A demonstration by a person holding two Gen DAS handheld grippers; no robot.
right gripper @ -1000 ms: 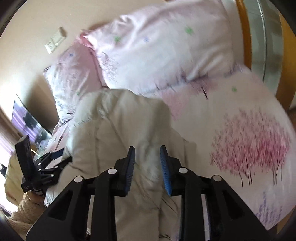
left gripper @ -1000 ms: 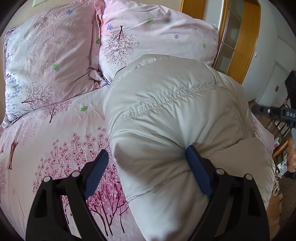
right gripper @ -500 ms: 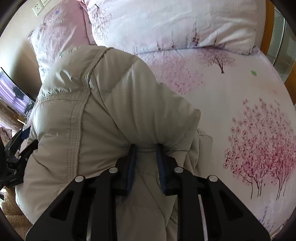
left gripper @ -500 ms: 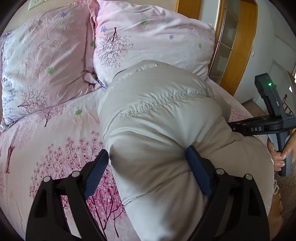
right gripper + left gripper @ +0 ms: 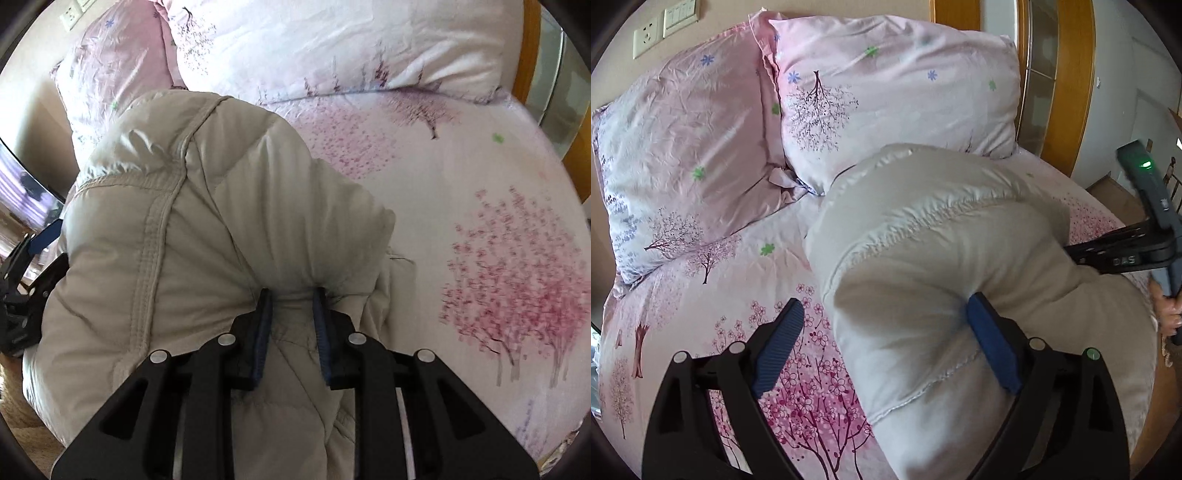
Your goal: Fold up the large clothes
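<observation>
A puffy beige down jacket (image 5: 942,258) lies bundled on the pink flowered bed sheet (image 5: 701,314), its far end close to the pillows. My left gripper (image 5: 884,302) straddles the jacket's near left edge with its jaws wide and opening. Its right pad (image 5: 993,347) dents the padding, while its left pad (image 5: 779,343) hangs free over the sheet. My right gripper (image 5: 292,295) points steeply down and is shut on a raised fold of the jacket (image 5: 184,221). A hand holds the right gripper's handle (image 5: 1160,221) at the right edge.
Two pink flowered pillows (image 5: 683,147) (image 5: 897,85) lean at the head of the bed. A wooden door frame (image 5: 1075,74) stands to the right. Bare sheet (image 5: 498,184) lies right of the jacket. A lit screen (image 5: 22,199) shows at the left.
My right gripper has dropped toward the jacket and closed its jaws on a fold of it. My left gripper has stayed put, its jaws a touch wider.
</observation>
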